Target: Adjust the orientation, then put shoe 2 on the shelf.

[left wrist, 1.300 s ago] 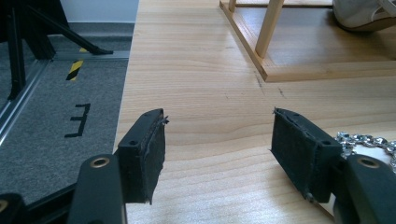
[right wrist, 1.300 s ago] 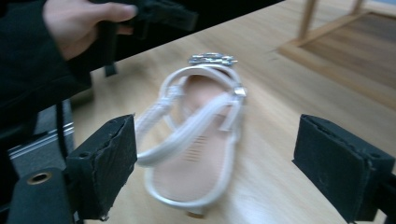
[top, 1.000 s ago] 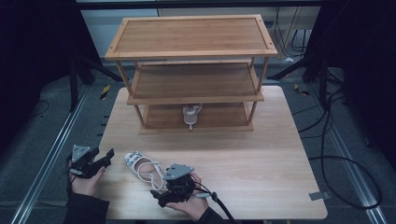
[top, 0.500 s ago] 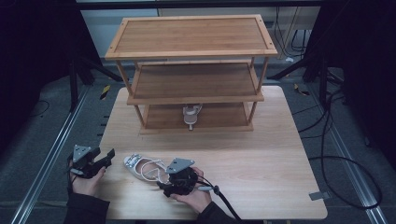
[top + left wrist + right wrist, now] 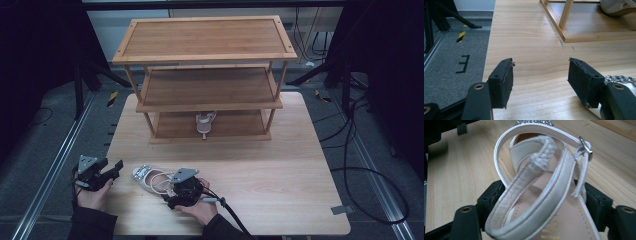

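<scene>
A white strappy sandal [image 5: 150, 179] with a rhinestone toe band lies on the wooden table [image 5: 280, 170] near the front left. My right gripper [image 5: 168, 189] is at its heel end. In the right gripper view the heel and ankle strap of the sandal [image 5: 544, 182] sit between the widely spread jaws of the right gripper [image 5: 544, 195], which stands open, its pads close to the sandal's sides. My left gripper [image 5: 116, 170] hovers at the table's left edge, open and empty [image 5: 540, 72]; the sandal's rhinestones [image 5: 621, 79] show beside its right jaw.
A three-tier wooden rack [image 5: 207, 55] stands at the back of the table. A second white sandal [image 5: 205, 121] rests on its bottom shelf, also seen as the sandal [image 5: 616, 7] top right in the left gripper view. Grey floor and a metal rail [image 5: 55, 170] lie left.
My right gripper has slid left and a little away from the person, bringing its jaws around the sandal's heel. The sandal and the left gripper have barely moved.
</scene>
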Tool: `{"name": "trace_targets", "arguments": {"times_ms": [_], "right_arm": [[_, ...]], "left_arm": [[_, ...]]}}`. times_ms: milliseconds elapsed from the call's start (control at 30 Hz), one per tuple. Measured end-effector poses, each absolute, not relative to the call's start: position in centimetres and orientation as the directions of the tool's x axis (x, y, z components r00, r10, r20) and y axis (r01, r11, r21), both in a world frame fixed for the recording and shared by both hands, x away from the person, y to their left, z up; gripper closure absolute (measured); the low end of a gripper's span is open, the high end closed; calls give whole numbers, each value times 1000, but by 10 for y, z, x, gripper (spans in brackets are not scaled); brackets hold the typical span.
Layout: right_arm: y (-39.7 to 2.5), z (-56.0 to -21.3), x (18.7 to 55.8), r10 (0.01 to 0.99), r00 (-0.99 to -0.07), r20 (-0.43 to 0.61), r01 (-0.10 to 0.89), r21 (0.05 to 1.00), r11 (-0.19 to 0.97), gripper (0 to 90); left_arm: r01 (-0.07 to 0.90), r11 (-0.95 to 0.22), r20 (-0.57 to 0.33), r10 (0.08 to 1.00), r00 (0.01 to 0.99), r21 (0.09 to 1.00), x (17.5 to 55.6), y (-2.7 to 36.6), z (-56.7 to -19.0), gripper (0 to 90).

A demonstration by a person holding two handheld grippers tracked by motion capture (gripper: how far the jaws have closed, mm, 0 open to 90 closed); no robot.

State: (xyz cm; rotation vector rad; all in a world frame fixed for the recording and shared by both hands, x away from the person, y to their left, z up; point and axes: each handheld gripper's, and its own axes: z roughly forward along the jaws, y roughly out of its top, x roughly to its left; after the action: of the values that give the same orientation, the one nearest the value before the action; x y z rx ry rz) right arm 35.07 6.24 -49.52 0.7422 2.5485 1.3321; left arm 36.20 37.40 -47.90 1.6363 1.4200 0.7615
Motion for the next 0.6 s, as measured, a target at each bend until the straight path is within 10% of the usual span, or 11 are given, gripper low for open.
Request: {"name": "trace_targets", "arguments": {"times_ms": [600], "right_arm": [[18,-466,354,602,-797,53,351,851,390,412]], "left_arm": [[485,-31,-66,981,182,874,363,373,-479,365]]}}
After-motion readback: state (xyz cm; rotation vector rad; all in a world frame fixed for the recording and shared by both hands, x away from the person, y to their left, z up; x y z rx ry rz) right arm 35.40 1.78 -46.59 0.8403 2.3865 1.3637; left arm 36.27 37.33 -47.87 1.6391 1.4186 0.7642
